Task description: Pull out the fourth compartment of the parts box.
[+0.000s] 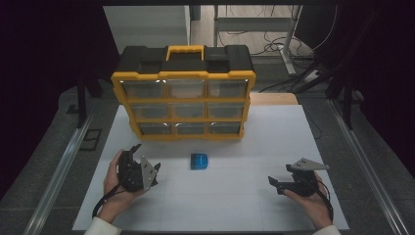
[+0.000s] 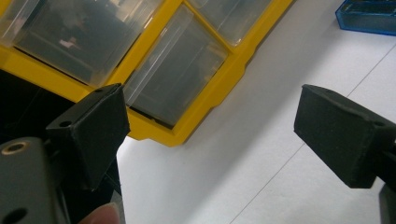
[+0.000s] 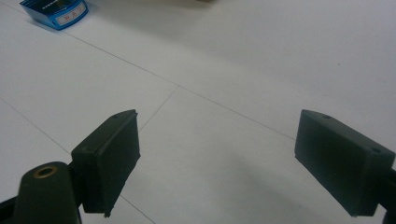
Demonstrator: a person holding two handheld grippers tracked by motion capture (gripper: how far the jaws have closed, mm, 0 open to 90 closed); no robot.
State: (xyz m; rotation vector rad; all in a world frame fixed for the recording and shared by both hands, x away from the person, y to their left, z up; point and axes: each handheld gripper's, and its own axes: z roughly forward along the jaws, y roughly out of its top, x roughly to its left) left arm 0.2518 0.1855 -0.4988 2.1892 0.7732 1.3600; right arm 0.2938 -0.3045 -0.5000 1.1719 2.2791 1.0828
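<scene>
While both tongs gape empty, left tongs [image 1: 147, 159] near yellow organizer [image 1: 185, 98]; flat blue box [image 1: 199, 161] between, right tongs [image 1: 274, 182] apart.

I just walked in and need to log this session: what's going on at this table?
A person sits at a white table with a two-jaw gripper in each hand. The left gripper and the right gripper are both open and hold nothing. A small blue box lies between them, untouched. Behind it stands a yellow and black drawer organizer, all its clear drawers shut. The left gripper points toward the organizer's lower drawers.
</scene>
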